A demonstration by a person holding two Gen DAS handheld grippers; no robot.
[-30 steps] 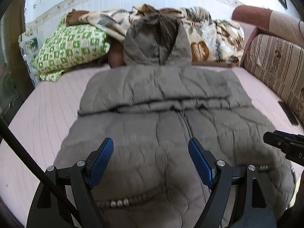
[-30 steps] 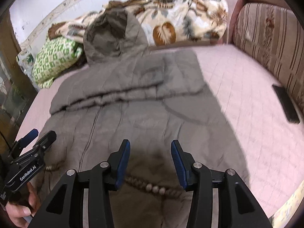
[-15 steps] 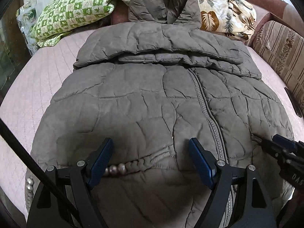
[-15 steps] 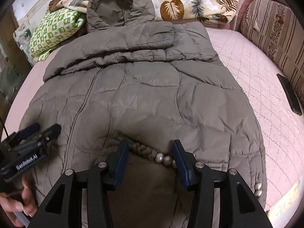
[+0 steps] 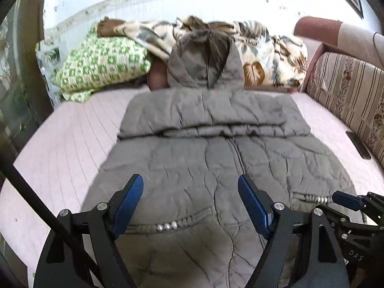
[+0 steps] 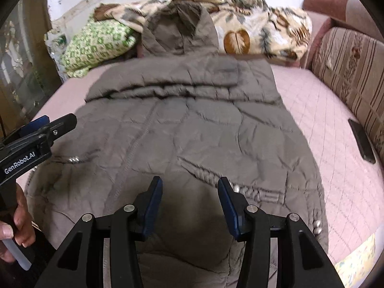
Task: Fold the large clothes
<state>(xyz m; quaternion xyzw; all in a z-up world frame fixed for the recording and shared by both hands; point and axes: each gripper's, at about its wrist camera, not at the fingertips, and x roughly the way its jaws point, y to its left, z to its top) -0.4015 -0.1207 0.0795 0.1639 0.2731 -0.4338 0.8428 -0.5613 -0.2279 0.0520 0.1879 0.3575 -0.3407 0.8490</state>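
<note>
Right now the grey quilted coat [image 5: 204,163] lies flat, front up, spread over the pink bed [image 5: 60,148], sleeves folded across the chest, hood [image 5: 204,64] at the coat's far end against a leaf-print blanket [image 5: 264,48]. Green patterned pillow [image 5: 100,67] sits off the coat's far left corner. Striped sofa back [image 6: 355,72] runs along the coat's right side, and a dark phone [image 6: 362,141] lies on the bed between coat and sofa. Left gripper [image 5: 190,204] hovers over the coat's near hem, jaws wide apart, nothing between the pads. Right gripper [image 6: 189,204] also over the near hem, jaws apart, not pinching fabric. Beaded pocket trim [image 6: 240,188] sits just beyond its right pad. A hand [image 6: 19,223] holds the left gripper's handle at the coat's left edge.
</note>
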